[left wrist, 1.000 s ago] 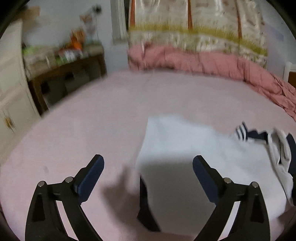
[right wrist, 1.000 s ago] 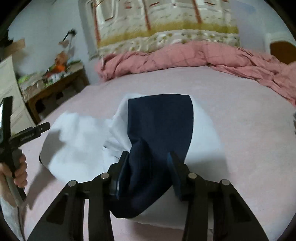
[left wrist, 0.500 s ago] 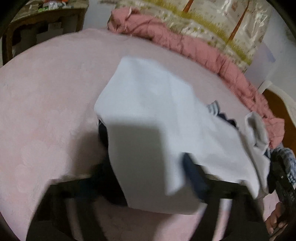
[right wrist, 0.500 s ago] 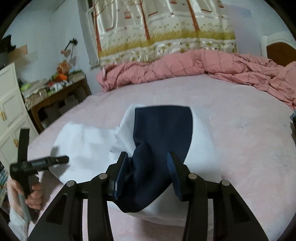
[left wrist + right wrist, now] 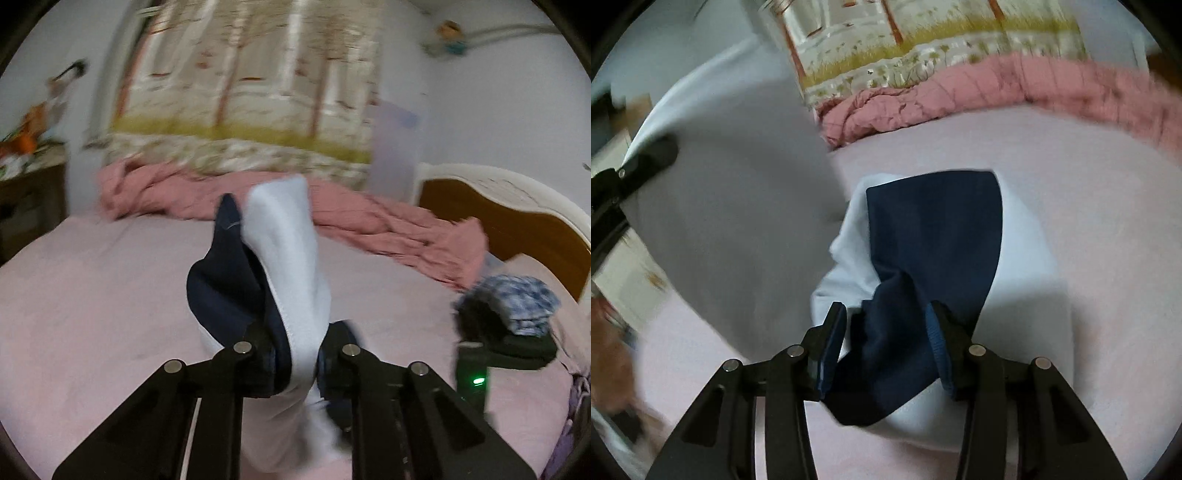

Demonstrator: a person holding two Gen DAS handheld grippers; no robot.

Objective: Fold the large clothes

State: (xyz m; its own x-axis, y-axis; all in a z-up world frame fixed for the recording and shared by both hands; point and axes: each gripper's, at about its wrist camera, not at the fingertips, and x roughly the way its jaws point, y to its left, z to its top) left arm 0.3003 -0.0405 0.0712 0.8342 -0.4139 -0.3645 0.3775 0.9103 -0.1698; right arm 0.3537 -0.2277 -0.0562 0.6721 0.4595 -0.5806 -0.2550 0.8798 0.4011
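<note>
A large white and navy garment (image 5: 288,258) lies on the pink bed (image 5: 92,288). My left gripper (image 5: 295,354) is closing on one edge of it, with white and navy cloth bunched between the pads and lifted off the bed. In the right wrist view that raised part hangs as a white flap (image 5: 731,184) at the left, held up by the left gripper (image 5: 646,162). My right gripper (image 5: 886,343) is shut on a fold of the garment's navy part (image 5: 934,229), low over the bed. The rest of the garment lies flat beyond it.
A crumpled pink quilt (image 5: 388,229) runs along the far side of the bed under a tree-print curtain (image 5: 240,92). A wooden headboard (image 5: 498,214) stands at the right, with a blue-and-white checked cloth (image 5: 517,299) and a black device showing a green light (image 5: 476,369) near it. A cluttered side table (image 5: 26,173) stands at the left.
The left gripper, open over the bed a second ago, has closed onto the garment's edge and lifted it up and over. The right gripper has kept its hold on the navy fold.
</note>
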